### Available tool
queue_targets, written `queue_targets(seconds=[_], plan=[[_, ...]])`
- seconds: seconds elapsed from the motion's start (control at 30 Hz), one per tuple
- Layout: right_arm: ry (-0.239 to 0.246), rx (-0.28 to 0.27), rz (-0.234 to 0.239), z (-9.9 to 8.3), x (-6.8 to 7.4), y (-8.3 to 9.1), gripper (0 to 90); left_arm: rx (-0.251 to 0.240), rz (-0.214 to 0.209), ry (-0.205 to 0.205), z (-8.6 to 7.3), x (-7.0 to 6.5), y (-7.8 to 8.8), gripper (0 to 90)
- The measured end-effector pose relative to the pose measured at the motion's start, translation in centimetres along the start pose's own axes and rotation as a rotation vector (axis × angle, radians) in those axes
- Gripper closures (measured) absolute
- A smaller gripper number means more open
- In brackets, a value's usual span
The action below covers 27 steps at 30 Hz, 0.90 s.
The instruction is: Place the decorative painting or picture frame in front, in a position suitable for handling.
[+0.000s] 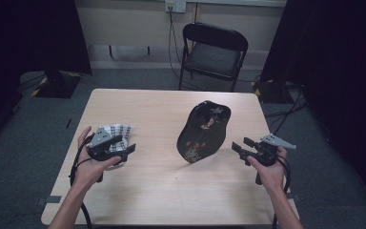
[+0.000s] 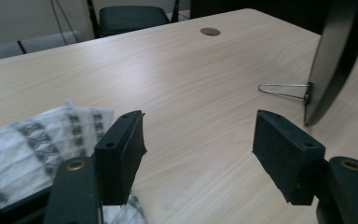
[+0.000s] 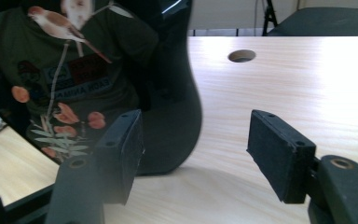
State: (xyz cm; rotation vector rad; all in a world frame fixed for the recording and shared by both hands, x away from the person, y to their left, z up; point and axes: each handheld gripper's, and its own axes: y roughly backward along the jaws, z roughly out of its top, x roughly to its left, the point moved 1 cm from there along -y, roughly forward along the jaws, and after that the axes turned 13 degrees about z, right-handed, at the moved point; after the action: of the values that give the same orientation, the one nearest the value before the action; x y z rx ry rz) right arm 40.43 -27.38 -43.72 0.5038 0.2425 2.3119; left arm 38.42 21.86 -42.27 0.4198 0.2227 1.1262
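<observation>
A glossy black plate (image 1: 204, 131) painted with a bird and red flowers stands upright on the wooden table (image 1: 147, 191), right of centre. In the left gripper view its edge (image 2: 333, 51) leans on a thin wire stand (image 2: 279, 89). A black-and-white patterned cloth (image 1: 116, 130) lies at the table's left. My left gripper (image 1: 131, 148) hovers over the cloth's near edge, open and empty, pointing toward the plate. My right gripper (image 1: 239, 145) is open and empty just right of the plate, facing its painted side (image 3: 88, 79). Nothing lies between the pads of either the left gripper (image 2: 198, 126) or the right gripper (image 3: 196, 126).
A black folding chair (image 1: 213, 52) stands behind the table's far edge. A round cable hole (image 3: 241, 56) sits in the tabletop far behind the plate. Cables trail on the floor at the right, and dark curtains hang on both sides.
</observation>
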Motion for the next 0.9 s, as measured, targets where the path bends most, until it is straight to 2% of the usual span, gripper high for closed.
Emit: queue_targets(seconds=[0.03, 0.13, 0.17, 0.27, 0.43, 0.63, 0.8, 0.83, 0.9], plan=[[0.007, 0.012, 0.016, 0.1, 0.3, -0.3, 36.3, -0.003, -0.021, -0.01, 0.1, -0.5, -0.1, 36.0], [0.019, 0.018, 0.027, 0.1, 0.7, -0.5, 36.8, -0.009, -0.018, -0.01, 0.3, -0.9, -0.4, 32.3], [0.024, 0.02, 0.028, 0.1, 0.8, -0.6, 36.8, -0.01, -0.05, -0.007, 0.5, -1.5, -0.6, 33.2], [0.023, 0.022, 0.025, -0.2, 1.1, -0.7, 36.8, -0.012, -0.059, -0.02, 0.8, -2.1, -0.9, 34.6], [0.027, 0.031, 0.03, -0.4, 1.5, -0.7, 36.6, -0.031, -0.101, -0.045, 2.0, -4.1, -1.1, 35.3], [0.031, 0.028, 0.049, -0.1, 1.7, -0.6, 38.6, -0.06, -0.176, -0.044, 3.5, -6.2, -1.9, 34.8], [0.024, 0.028, 0.054, -0.1, 1.5, -0.4, 39.2, -0.04, -0.241, -0.066, 4.4, -8.1, -2.9, 35.3], [0.024, 0.028, 0.054, -0.1, 1.5, -0.4, 39.2, -0.04, -0.241, -0.066, 4.4, -8.1, -2.9, 38.4], [0.028, 0.03, 0.052, -0.1, 1.5, -0.3, 39.2, -0.035, -0.243, -0.073, 4.6, -8.5, -3.2, 35.0]])
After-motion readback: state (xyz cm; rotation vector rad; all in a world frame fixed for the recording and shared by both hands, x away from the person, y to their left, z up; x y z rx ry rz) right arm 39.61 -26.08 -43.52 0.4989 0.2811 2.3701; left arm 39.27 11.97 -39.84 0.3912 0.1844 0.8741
